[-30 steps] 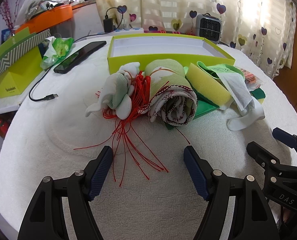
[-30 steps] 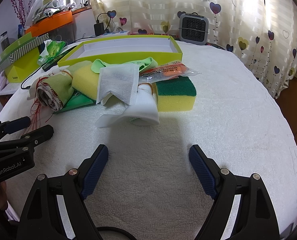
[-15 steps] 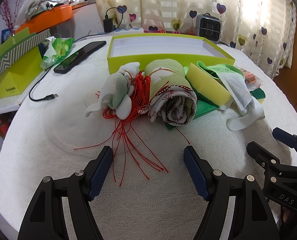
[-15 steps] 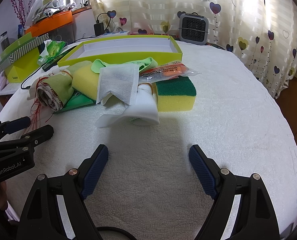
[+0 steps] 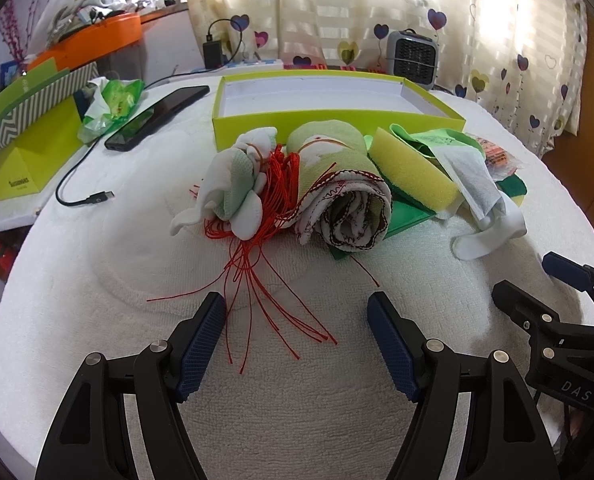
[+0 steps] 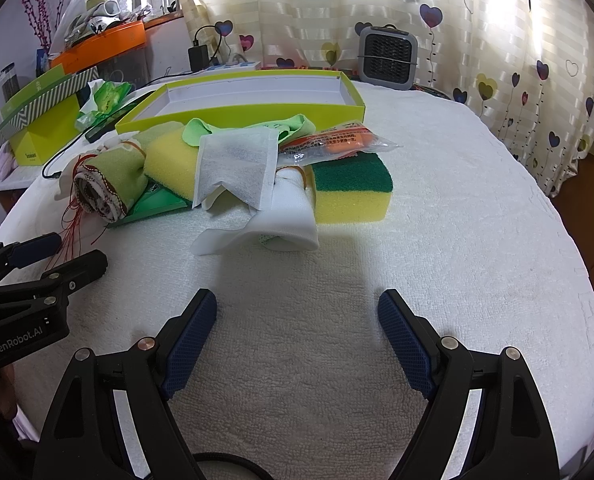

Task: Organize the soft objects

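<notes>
Red threads (image 5: 257, 300) before left hand-held gripper (image 5: 297, 316), phone (image 5: 157, 118) aside

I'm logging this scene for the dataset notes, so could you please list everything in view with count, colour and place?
tray box: 1, lime green, white inside, behind the pile
rolled cloth: 1, pale green with red trim, pile centre
red threads: 1 bundle, trailing toward the left gripper
sponges: 2, yellow, one with a green top, pile right
white sachet: 1, on top of the pile
white band: 1, front of the pile
orange packet: 1, behind the green-topped sponge
phone: 1, black, left of the tray box
heater: 1, grey, by the curtain
left gripper: 1, black, jaws open, empty
right gripper: 1, black, jaws open, empty
</notes>
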